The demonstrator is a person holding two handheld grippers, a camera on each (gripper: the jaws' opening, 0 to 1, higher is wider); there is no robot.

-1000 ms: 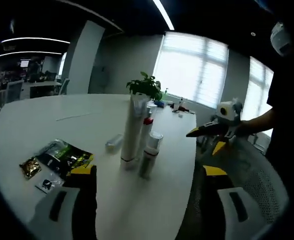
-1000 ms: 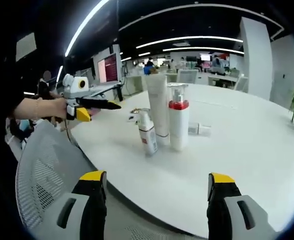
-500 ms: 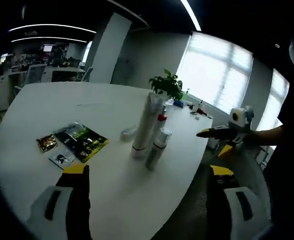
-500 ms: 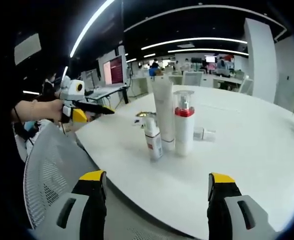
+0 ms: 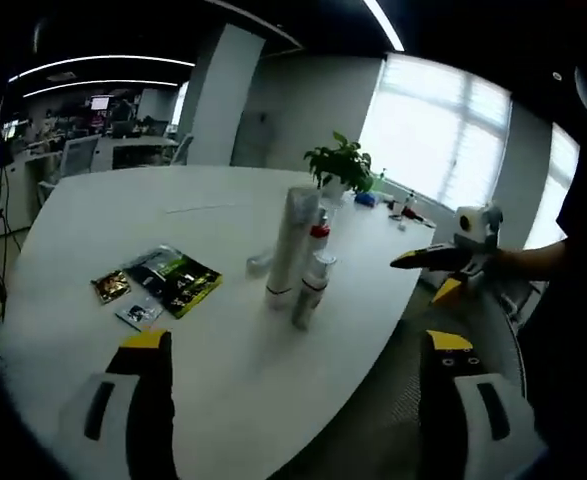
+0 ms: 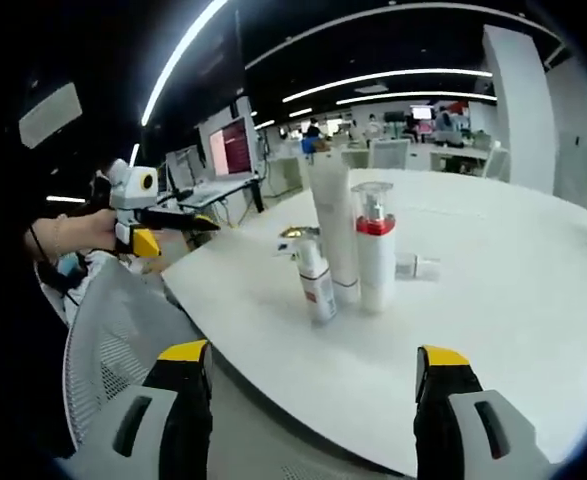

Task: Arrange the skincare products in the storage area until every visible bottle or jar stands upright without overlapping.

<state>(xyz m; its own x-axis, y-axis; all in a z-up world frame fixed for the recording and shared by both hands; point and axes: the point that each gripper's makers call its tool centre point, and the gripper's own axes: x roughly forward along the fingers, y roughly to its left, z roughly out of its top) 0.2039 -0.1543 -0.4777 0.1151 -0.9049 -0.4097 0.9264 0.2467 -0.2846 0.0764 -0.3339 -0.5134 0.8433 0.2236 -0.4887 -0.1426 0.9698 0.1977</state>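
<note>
Both cameras have pulled back from the table since a second ago, so the bottle cluster reads smaller and more of the mesh chair (image 6: pixel 113 340) shows in the right gripper view; the products themselves look unmoved.

Left gripper (image 5: pixel 293 400): jaws wide apart, nothing held, off the table edge. Right gripper (image 6: pixel 308 410): jaws wide apart, nothing held, also short of the table (image 6: pixel 533 300).

Task things, placed relative to the tall tube (image 6: pixel 331 225): it stands upright on its cap near the table's near edge. Pump bottle (image 6: pixel 375 245) with a red collar stands just beside it, upright. Small bottle (image 6: pixel 316 280) stands in front of it, close, no overlap that I can tell. Small clear vial (image 6: pixel 413 265) lies on its side behind the pump bottle. Sachets (image 5: pixel 163 285) lie flat well apart from the tube, toward the left gripper.

Judgement: the three standing items look done; the lying vial is likely the item left, if it counts. To do it well, come in around the cluster, not over it, grip the vial across its body, stand it in the bare area apart from the tube, and let go only once it sits flat. The tube is tall and narrow-based, so it tips with a light knock.

Materials: tube is matte white plastic, tapered; pump bottle is a glossy white cylinder with a clear cap; table is smooth and white, so things may slide.
</note>
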